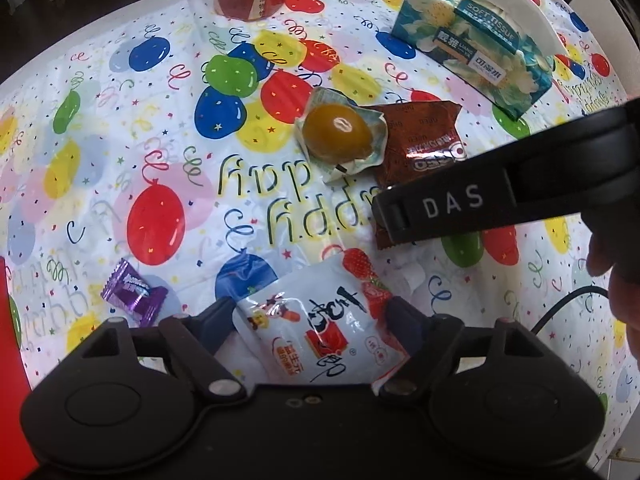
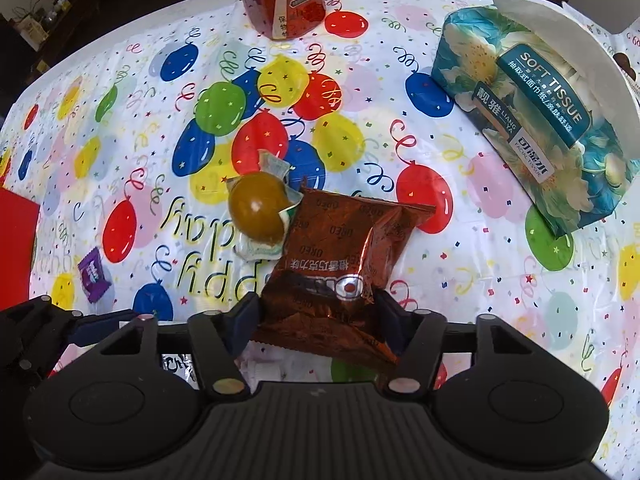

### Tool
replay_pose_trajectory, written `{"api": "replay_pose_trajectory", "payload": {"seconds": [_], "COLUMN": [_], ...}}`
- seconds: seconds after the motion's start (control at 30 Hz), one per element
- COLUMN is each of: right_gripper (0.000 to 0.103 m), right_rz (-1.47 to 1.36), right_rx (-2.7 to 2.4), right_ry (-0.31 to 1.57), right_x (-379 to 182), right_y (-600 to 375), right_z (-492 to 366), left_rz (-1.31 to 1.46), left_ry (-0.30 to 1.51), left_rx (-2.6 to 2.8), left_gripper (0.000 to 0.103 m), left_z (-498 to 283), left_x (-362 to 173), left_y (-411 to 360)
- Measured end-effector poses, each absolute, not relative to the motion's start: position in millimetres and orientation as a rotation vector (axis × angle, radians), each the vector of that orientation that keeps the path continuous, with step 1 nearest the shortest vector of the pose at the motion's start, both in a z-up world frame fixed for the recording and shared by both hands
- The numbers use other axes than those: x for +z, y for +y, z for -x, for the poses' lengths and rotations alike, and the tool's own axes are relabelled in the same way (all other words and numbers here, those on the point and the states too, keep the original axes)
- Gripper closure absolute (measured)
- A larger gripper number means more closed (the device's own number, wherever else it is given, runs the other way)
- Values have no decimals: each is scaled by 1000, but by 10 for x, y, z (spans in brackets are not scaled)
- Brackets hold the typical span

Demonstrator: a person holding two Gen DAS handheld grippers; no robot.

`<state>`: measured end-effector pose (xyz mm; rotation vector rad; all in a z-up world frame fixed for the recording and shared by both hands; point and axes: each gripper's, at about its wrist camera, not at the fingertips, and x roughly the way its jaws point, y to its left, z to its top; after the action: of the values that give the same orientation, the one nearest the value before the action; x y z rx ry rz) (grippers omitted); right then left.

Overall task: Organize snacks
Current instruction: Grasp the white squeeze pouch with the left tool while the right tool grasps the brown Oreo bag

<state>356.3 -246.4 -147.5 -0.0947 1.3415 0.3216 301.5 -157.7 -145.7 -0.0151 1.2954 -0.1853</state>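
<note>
My left gripper [image 1: 310, 320] pinches the near end of a white strawberry pouch [image 1: 320, 320], soft, light and crinkly. My right gripper [image 2: 316, 312] clamps the near edge of a brown Oreo packet [image 2: 340, 264]: slick foil, brittle contents, so I judge a light edge hold best. Just beyond it, touching, lies a wrapped egg [image 2: 258, 208]; a purple candy [image 2: 93, 274] sits left, a tissue pack [image 2: 532, 120] far right.

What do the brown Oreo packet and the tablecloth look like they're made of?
Oreo packet: likely metallised plastic film, glossy; it shows sharp crinkles and bright streaky glare. Tablecloth: probably thin plastic sheet, slightly shiny, printed with balloons; it puckers into fine wrinkles near the gripper.
</note>
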Motion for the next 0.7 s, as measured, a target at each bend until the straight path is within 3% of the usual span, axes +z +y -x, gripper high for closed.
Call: {"api": "replay_pose_trajectory", "payload": {"seconds": [0.27, 0.7], "right_gripper": [54, 61], "right_rz": [115, 141], "right_rx": [343, 385], "right_ry": [1334, 1325], "right_x": [-1391, -1201], "right_y": [-2564, -2743], "right_z": [-3419, -3068], "left_rz": [4, 5], "left_ry": [1290, 1273], "left_rx": [-195, -197], "left_gripper": [28, 32], "left_z": [-2899, -2593], "left_x": [-1416, -1312], "left_y": [-1593, -1538]}}
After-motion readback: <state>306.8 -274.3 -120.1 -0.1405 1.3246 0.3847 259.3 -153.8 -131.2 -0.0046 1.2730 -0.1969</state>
